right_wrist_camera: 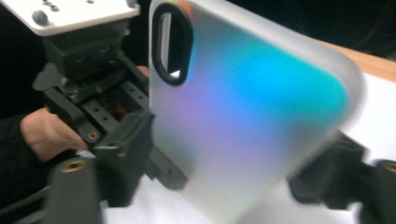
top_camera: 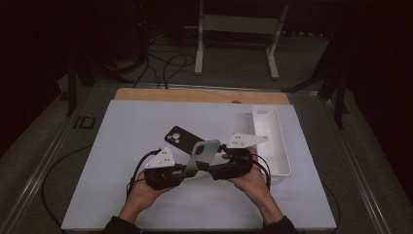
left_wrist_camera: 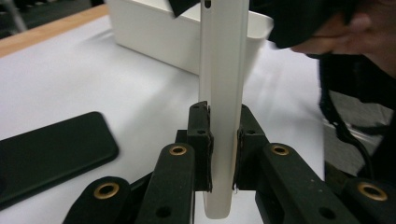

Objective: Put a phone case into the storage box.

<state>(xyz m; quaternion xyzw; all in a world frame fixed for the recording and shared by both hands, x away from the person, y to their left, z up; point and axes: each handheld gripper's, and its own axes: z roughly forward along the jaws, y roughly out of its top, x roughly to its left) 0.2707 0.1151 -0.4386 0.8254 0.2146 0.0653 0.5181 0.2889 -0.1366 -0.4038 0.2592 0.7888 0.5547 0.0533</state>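
A frosted, iridescent phone case (top_camera: 204,155) with an oval camera cut-out is held up above the white mat between my two grippers. My left gripper (left_wrist_camera: 223,149) is shut on it, its pads pressing both faces of the case (left_wrist_camera: 224,70) near one end. My right gripper (right_wrist_camera: 229,172) stands open. Its jaws are spread wide to either side of the case (right_wrist_camera: 243,116), whose back faces that camera. In the high view the left gripper (top_camera: 187,169) and the right gripper (top_camera: 208,168) point at each other under the case. A black phone (top_camera: 181,138) lies flat on the mat just beyond.
A long white tray (top_camera: 282,146) stands on the right side of the mat (top_camera: 146,126), close behind my right hand. The wooden table edge (top_camera: 195,95) runs along the back. Cables trail from both grippers toward the person.
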